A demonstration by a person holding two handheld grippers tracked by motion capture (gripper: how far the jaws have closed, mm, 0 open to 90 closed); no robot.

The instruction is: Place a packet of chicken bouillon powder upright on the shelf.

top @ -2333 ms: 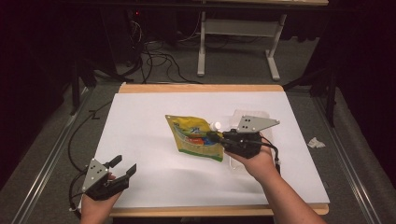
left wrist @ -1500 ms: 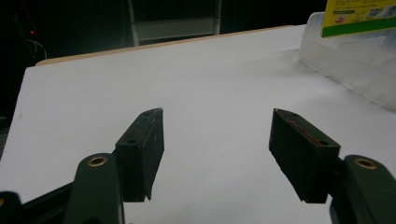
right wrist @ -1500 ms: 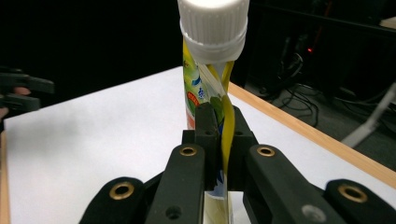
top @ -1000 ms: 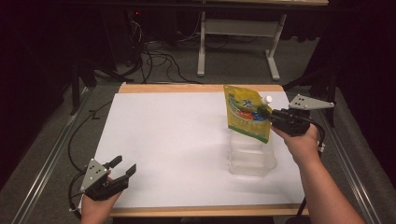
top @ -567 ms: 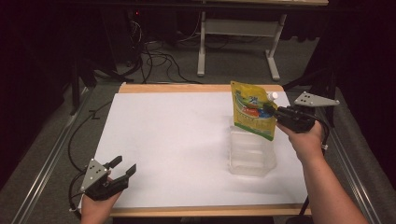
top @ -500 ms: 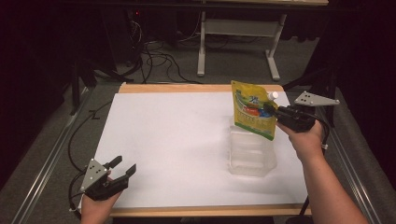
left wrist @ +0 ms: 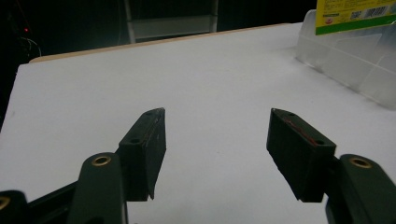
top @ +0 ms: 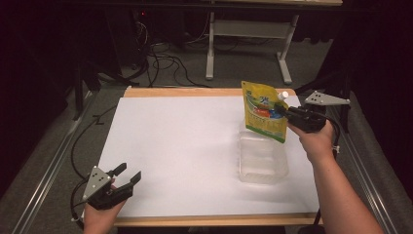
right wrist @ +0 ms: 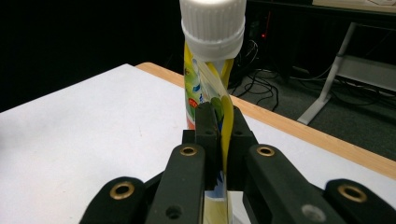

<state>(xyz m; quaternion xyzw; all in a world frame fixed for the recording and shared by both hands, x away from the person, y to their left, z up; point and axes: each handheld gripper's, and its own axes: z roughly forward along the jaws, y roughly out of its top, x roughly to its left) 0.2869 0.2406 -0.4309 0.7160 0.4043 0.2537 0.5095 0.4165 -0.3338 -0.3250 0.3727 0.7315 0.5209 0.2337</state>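
A yellow-green spouted pouch [top: 263,112] with a white cap [right wrist: 213,24] hangs upright in the air at the right of the table, its lower edge over the far rim of a clear plastic tub [top: 262,158]. My right gripper [top: 287,113] is shut on the pouch's edge just below the spout; in the right gripper view the jaws pinch the thin foil [right wrist: 223,135]. At the near left corner my left gripper [top: 127,175] rests open and holds nothing. Its view shows both pads [left wrist: 149,144] apart over bare white table, with the tub [left wrist: 355,58] and the pouch's bottom edge [left wrist: 355,14] far right.
The white table top [top: 180,141] has a wooden rim [top: 185,91] at the far edge. Beyond it, on the dark floor, are cables [top: 160,58] and a white desk frame [top: 248,44]. A metal rail [top: 44,180] runs along the table's left side.
The right gripper lifted the pouch off the table's middle, stood it upright, and carried it right and slightly down toward the tub. The left gripper stayed still.
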